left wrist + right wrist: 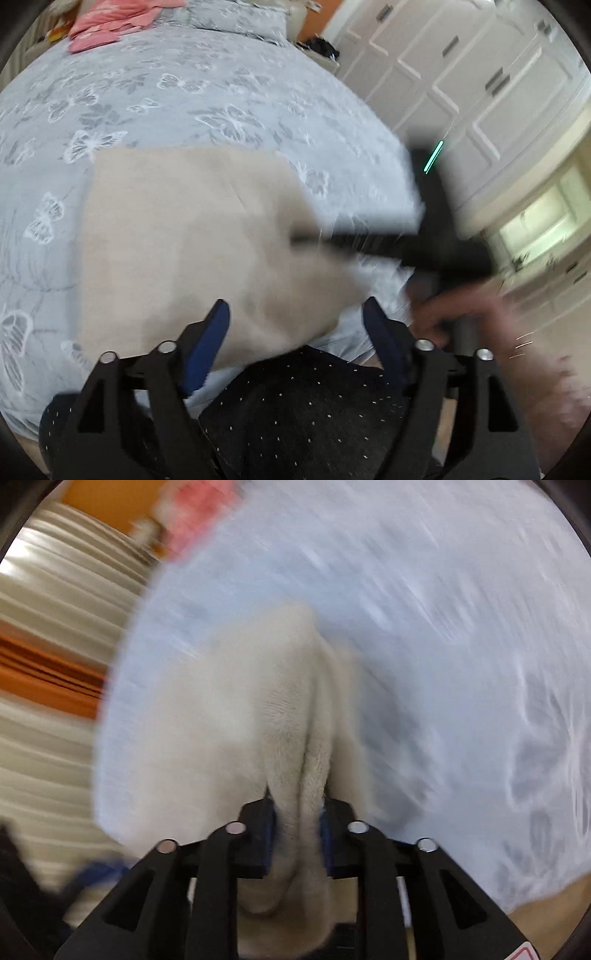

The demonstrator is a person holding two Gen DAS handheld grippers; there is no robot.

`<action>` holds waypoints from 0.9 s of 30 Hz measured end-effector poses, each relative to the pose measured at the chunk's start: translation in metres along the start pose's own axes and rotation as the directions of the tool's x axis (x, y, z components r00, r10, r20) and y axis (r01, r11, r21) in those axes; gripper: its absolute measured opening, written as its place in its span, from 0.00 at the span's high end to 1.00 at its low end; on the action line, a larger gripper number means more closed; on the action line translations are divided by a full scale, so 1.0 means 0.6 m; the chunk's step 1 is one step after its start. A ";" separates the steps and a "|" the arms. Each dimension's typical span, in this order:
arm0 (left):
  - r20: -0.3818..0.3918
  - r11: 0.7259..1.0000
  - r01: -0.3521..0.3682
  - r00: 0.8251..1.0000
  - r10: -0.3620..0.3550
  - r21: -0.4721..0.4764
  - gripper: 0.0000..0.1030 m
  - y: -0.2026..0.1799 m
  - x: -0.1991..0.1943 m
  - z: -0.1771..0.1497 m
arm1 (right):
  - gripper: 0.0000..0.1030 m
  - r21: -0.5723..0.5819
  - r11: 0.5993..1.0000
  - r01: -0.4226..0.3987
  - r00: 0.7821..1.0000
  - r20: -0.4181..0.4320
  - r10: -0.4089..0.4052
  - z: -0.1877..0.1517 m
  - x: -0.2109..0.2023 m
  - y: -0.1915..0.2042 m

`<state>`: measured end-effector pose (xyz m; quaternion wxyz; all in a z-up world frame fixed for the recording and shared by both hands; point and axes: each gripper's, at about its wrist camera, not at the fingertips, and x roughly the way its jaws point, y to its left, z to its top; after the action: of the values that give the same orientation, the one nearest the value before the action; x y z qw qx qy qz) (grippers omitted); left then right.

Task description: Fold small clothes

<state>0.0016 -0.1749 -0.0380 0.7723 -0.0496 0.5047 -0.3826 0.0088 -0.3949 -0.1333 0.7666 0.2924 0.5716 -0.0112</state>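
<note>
A beige garment (177,229) lies spread flat on the bed, its near right corner lifted and blurred. My left gripper (297,317) hovers over the garment's near edge, its blue fingers wide apart and open, pressing on nothing. My right gripper (298,814) is shut on a bunched fold of the same beige garment (258,709), which hangs through the jaws and below them. In the left wrist view the right gripper (369,243) shows as a dark blur at the garment's right edge, with a hand (461,314) on its handle.
The bed cover (184,92) is pale blue-grey with butterflies. Pink clothes (110,22) and a pillow (240,18) lie at the far end. White wardrobe doors (461,74) stand to the right. The person's dark dotted clothing (314,406) is close below the left gripper.
</note>
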 end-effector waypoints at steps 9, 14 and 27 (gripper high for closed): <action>0.110 0.915 -0.066 0.987 0.120 -0.398 0.06 0.182 -0.061 0.042 | 0.26 0.026 0.999 -0.029 0.991 0.134 0.025 0.009 -0.043 0.014; 0.017 0.825 -0.054 0.997 0.076 -0.563 0.06 0.268 0.023 0.032 | 0.26 0.094 0.990 -0.103 0.995 0.002 0.103 0.005 0.048 -0.009; 0.019 0.822 0.101 0.994 -0.109 -0.561 0.57 0.216 0.022 0.072 | 0.67 0.075 0.967 -0.245 0.962 0.145 0.232 0.040 -0.057 0.049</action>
<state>0.1096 -0.1057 -0.0866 0.6979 -0.2992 0.5965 -0.2600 0.0282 -0.3922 -0.0858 0.7850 0.3930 0.4776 0.0351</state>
